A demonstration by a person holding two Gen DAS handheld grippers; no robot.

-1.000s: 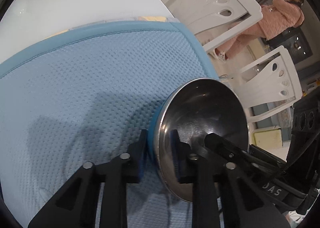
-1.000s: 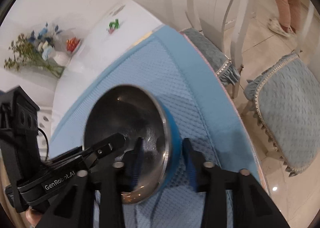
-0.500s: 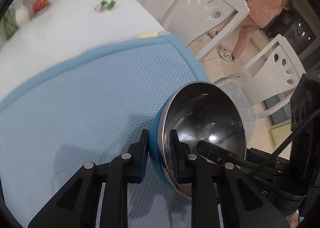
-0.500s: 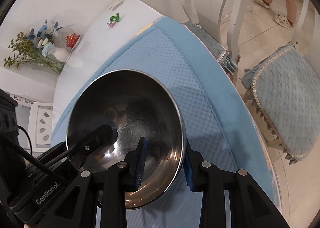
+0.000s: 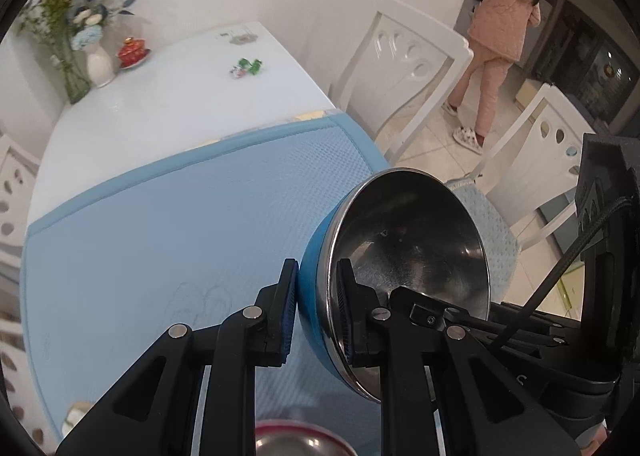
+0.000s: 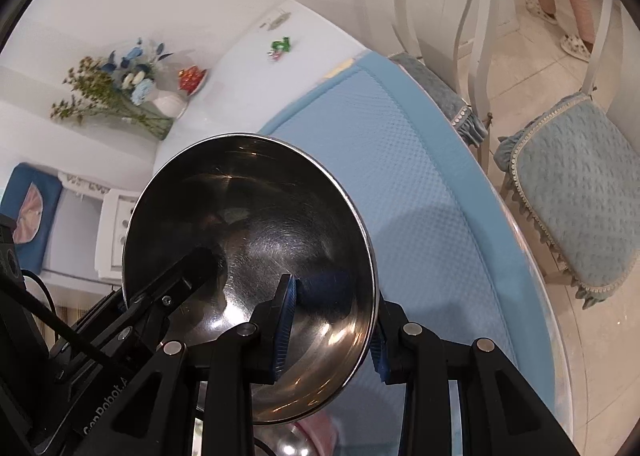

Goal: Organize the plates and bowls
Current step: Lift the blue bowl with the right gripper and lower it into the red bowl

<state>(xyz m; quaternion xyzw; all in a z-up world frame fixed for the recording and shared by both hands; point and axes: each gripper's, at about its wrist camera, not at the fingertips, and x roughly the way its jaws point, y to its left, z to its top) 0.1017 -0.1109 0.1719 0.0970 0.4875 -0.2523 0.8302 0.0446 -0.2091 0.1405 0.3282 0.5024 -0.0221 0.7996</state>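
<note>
Two tongs in view, both clamped on the same bowl. Left tongs [image 5: 318,308]: jaws narrow, one pad on the blue outer wall, the other on the steel inner wall, pinching the rim. Right tongs [image 6: 332,320]: one blue-padded finger inside the bowl, the other outside behind the rim, closed on the opposite side of the rim. Both point steeply downward; each tool's black body shows in the other's view, reaching into the bowl.

Bowls counted: two. Bowl one, the blue bowl [image 5: 408,256], steel inside and blue outside, is held clear of the counter between the two tongs, tilted so its opening faces the right tool. Bowl two, a pink-rimmed bowl [image 5: 304,442], steel inside, sits directly below at the near edge of both views, mostly cut off by the frame. No plates can be made out.

Under both: a light blue textured mat [image 5: 160,240] with a smooth blue border, covering the near part of the white counter [image 5: 180,104].

On the bare counter beyond the mat: one small cluster of green and pink wrapped sweets [image 5: 246,67]; further back, one white vase [image 5: 98,64] and one clear glass vase [image 5: 74,78], with blue, white and green flowers above them; one red item on a small dish [image 5: 133,51] beside the white vase.

Chairs: two white ones [image 5: 404,68] on the right side of the counter, each with a light blue cushion; part of another at the left edge.

Farthest: one person in a pink padded suit [image 5: 500,28] standing on the tiled floor, back turned.
</note>
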